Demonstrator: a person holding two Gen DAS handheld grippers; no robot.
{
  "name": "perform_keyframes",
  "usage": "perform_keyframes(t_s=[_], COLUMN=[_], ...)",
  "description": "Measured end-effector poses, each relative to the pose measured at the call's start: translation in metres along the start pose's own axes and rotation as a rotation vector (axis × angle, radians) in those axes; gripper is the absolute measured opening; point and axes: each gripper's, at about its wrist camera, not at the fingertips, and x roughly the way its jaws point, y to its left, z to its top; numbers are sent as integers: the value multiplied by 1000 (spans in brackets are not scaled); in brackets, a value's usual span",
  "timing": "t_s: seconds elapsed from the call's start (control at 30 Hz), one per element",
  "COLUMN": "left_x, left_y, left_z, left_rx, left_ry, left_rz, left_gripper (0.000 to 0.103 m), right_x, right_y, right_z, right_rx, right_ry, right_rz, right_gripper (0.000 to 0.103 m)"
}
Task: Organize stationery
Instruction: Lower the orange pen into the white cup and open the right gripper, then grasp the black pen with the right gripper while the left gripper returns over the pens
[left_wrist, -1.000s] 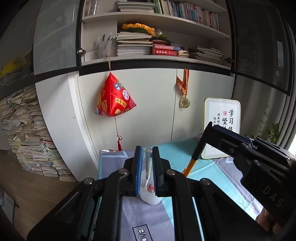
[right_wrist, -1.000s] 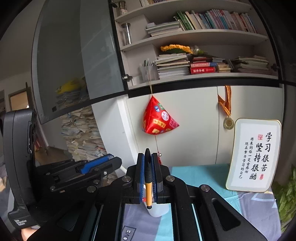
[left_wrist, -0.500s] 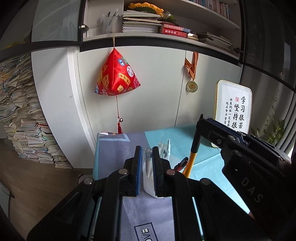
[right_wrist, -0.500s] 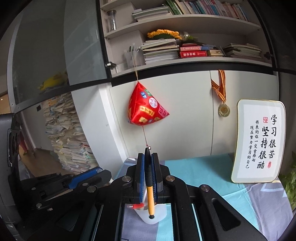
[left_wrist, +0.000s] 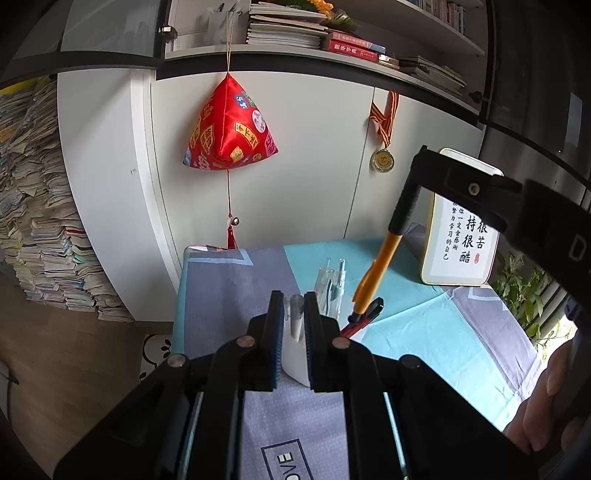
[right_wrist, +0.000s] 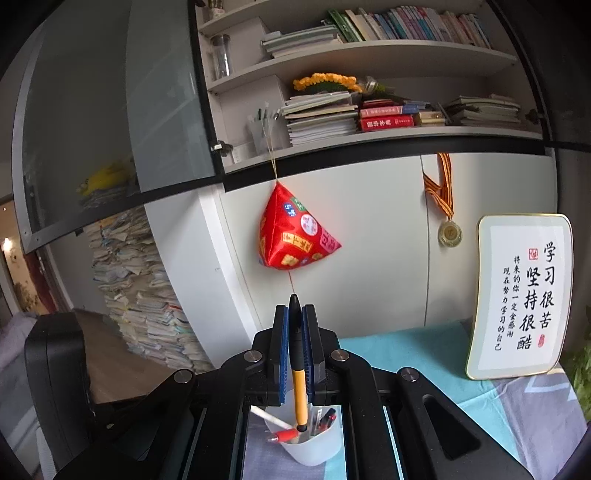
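Observation:
A white pen cup stands on the patterned tablecloth, with a red pen and several clear pens in it. My left gripper is shut on a clear white pen, held just in front of the cup; that pen's lower end slants into the cup. My right gripper is shut on an orange pen with a black top, held upright, its tip just inside the cup's mouth. In the left wrist view the right gripper hangs at the upper right with the orange pen.
A framed calligraphy board leans at the table's back right, with a green plant beside it. White cabinet doors behind the table carry a red hanging ornament and a medal. Paper stacks fill the left floor. A person's hand shows at the lower right.
Both grippers have come down and closer to the cup. The orange pen's tip and the white pen's end have dropped to the cup's mouth. Both stay shut on their pens.

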Motion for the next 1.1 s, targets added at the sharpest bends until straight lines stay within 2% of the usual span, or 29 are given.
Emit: perform_keyframes(t_s=[0.13, 0.37, 0.5, 0.57, 0.63, 0.8, 0.93, 1.1], left_x=[11, 36, 34, 33, 28, -6, -25, -43], left_y=[2, 7, 10, 8, 6, 3, -1, -13], left_z=[-8, -25, -27, -27, -26, -27, -37, -67], left_rx=[-8, -30, -55, -41, -36, -27, -22, 6], left_ry=[23, 83, 73, 72, 66, -12, -21, -3], left_rz=[-11, -40, -60, -45, -47, -57, -54, -69], left_gripper=[9, 8, 7, 7, 7, 10, 14, 19], right_x=[18, 45, 55, 57, 53, 26, 2, -20], right_y=[-4, -22, -30, -32, -31, -33, -39, -55], right_z=[-18, -57, -73, -79, -80, -72, -72, -87], right_rx=[-2, 32, 60, 67, 58, 48, 19, 28], right_ry=[64, 199, 254, 270, 265, 236, 239, 301], right_rz=[-23, -6, 12, 17, 21, 27, 0, -18], right_gripper=[8, 7, 4, 4, 4, 4, 4, 4])
